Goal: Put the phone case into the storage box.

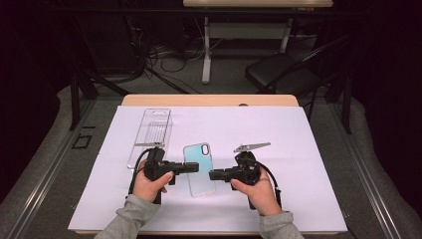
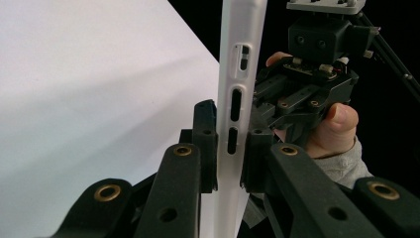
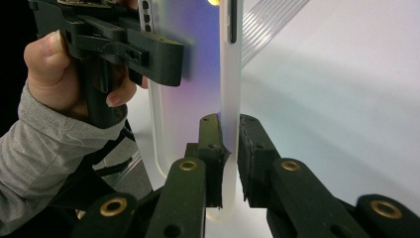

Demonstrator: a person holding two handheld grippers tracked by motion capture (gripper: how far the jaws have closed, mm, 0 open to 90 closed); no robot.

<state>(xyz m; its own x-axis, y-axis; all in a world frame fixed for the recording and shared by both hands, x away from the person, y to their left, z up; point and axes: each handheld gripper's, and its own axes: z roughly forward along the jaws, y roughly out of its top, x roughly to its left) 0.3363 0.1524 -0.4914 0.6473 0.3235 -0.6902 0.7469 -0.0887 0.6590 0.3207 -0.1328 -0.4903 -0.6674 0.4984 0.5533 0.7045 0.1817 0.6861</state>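
A white sheet (image 1: 278, 139) covers the wooden table (image 1: 209, 100) — dark room behind, a folding chair (image 1: 283, 72), tangled cables (image 1: 164, 57). The phone case (image 1: 200, 169) sits mid-sheet, pinched at both edges: left gripper (image 1: 191, 168) clamped on one, right gripper (image 1: 215, 175) on the other. A clear plastic box (image 1: 152, 130) lies just beyond.
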